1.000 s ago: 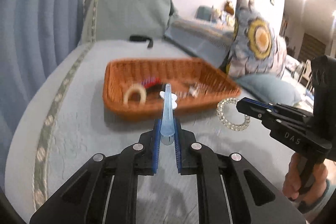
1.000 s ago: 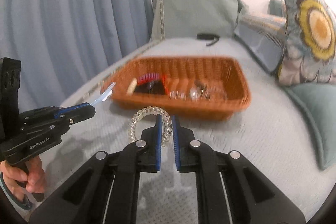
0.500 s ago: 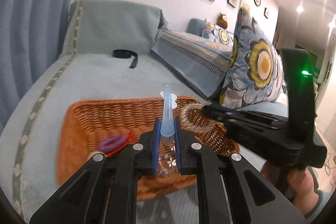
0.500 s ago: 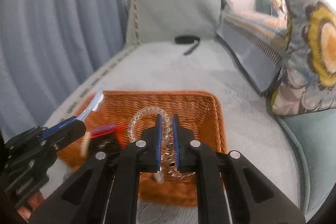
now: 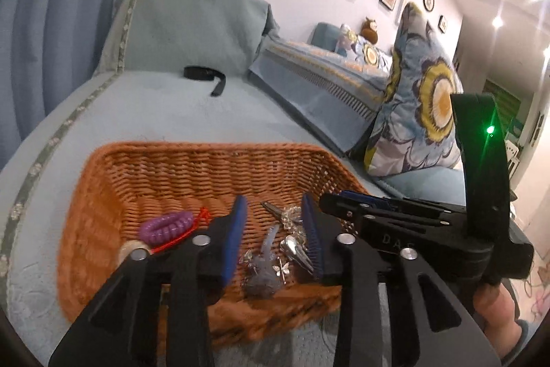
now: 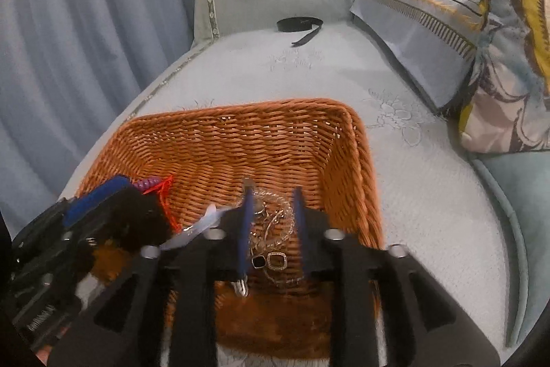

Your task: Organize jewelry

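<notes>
An orange wicker basket [image 5: 213, 160] [image 6: 275, 140] sits on the pale blue sofa seat. In the left wrist view my left gripper [image 5: 275, 226] is open over the basket's near part; the light blue hair clip [image 5: 264, 250] lies below it among silver clips [image 5: 295, 250]. A purple coil tie [image 5: 166, 226] lies at the left. My right gripper [image 6: 271, 222] is open over the basket, with the clear coil bracelet [image 6: 278, 222] and small square pieces [image 6: 268, 260] lying between its fingers. The light blue hair clip [image 6: 202, 224] also shows in the right wrist view.
A black strap [image 5: 206, 74] [image 6: 300, 24] lies far back on the seat. A flowered cushion [image 5: 422, 112] [image 6: 508, 57] leans at the right. Blue curtains [image 6: 86, 40] hang at the left. The right gripper's body [image 5: 429, 229] crosses the left view.
Both grippers have opened over the basket. The hair clip has dropped from the left one and the clear coil bracelet from the right one into the basket.
</notes>
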The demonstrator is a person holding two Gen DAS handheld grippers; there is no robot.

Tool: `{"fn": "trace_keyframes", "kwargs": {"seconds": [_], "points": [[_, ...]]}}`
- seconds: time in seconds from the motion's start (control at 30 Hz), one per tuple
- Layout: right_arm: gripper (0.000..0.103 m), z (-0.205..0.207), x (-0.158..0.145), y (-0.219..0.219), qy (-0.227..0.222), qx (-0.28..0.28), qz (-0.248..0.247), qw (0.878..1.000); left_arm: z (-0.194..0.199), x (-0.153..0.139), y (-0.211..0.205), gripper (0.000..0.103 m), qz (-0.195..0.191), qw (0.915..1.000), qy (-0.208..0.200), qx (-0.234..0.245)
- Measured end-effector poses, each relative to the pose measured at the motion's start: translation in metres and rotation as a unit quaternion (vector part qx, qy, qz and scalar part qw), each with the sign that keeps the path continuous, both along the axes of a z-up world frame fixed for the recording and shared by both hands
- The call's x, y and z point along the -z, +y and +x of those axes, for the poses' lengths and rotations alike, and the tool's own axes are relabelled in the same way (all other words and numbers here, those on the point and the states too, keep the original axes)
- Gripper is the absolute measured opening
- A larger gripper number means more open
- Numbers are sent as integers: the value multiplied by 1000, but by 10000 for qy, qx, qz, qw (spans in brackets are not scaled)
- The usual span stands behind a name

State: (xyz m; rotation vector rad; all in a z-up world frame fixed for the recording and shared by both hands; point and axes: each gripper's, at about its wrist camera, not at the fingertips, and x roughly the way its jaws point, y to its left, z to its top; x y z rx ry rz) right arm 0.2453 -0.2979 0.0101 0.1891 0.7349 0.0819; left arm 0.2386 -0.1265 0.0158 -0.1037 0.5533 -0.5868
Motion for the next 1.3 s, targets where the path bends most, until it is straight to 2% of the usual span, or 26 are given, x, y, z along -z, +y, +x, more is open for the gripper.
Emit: {"fn": "trace_keyframes", "kwargs": {"seconds": [0.1,0.13,0.17,0.23,0.3,0.37,0.47,0.53,0.67,0.77,0.9,1.03,1.17,1.3], "points": [[29,-20,-12,1,-182,-56,57,9998,-26,-15,18,45,-73,9997,-239,-76],[34,-31,-16,2,-264,-68,93,9996,-36,-19,24,47,-40,9993,-338,-128],[44,-42,-20,5,-357,-82,126,9992,-42,-22,28,48,-14,9990,-404,-164],[55,-65,-29,10,-582,-106,157,9981,-64,-29,40,49,62,9981,-562,-263],[57,-92,-36,21,-854,-144,76,9962,-82,-34,50,55,133,9969,-684,-370],[64,-113,-39,31,-1037,-144,-67,9945,-108,-37,63,68,207,9937,-930,-598],[75,-151,-40,50,-1385,-142,-255,9899,-140,-41,75,71,290,9885,-1238,-815],[77,-173,-39,59,-1572,-122,-325,9870,-157,-41,81,76,363,9852,-1380,-947],[85,-208,-34,71,-1887,62,-415,9811,-188,-36,95,81,521,9767,-1621,-1305],[87,-224,-24,77,-2064,255,-545,9766,-202,-26,102,83,622,9717,-1681,-1538],[87,-229,-11,80,-2077,388,-544,9759,-214,-9,108,86,752,9614,-1830,-1913],[87,-230,-2,80,-2140,453,-711,9732,-210,2,114,86,765,9601,-1784,-2013],[87,-230,6,75,-2090,465,-605,9749,-209,6,116,86,756,9598,-1770,-2042],[87,-231,8,72,-2116,481,-534,9747,-210,7,121,92,676,9573,-1783,-2174]]}}
